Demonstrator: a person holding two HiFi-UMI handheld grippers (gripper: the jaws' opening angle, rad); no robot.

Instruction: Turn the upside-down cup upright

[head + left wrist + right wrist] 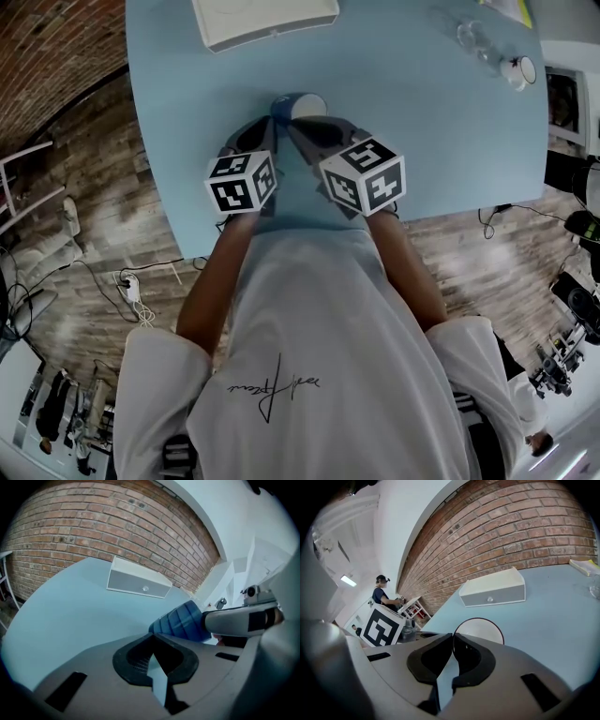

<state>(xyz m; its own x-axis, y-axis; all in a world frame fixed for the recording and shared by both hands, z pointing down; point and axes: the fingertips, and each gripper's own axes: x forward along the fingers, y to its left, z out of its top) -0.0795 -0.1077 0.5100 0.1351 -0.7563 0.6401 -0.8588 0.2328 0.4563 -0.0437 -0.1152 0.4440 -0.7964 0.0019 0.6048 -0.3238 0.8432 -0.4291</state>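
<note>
The cup (285, 106) is blue and ribbed with a white inside, and it is tilted on its side over the blue table (431, 141). Its white mouth (480, 629) faces my right gripper (306, 126), which is shut on the rim. In the left gripper view the ribbed cup (182, 619) points its base to the lower left, with the right gripper's finger (236, 622) on its mouth end. My left gripper (262, 133) sits just left of the cup, shut with nothing in it (153, 641).
A white box (265, 21) stands at the table's back (138, 583) (492, 592). A clear glass (473, 37) and a small white object (518, 70) are at the far right. The table's near edge (309, 230) runs close under the grippers. A person (384, 597) stands far off.
</note>
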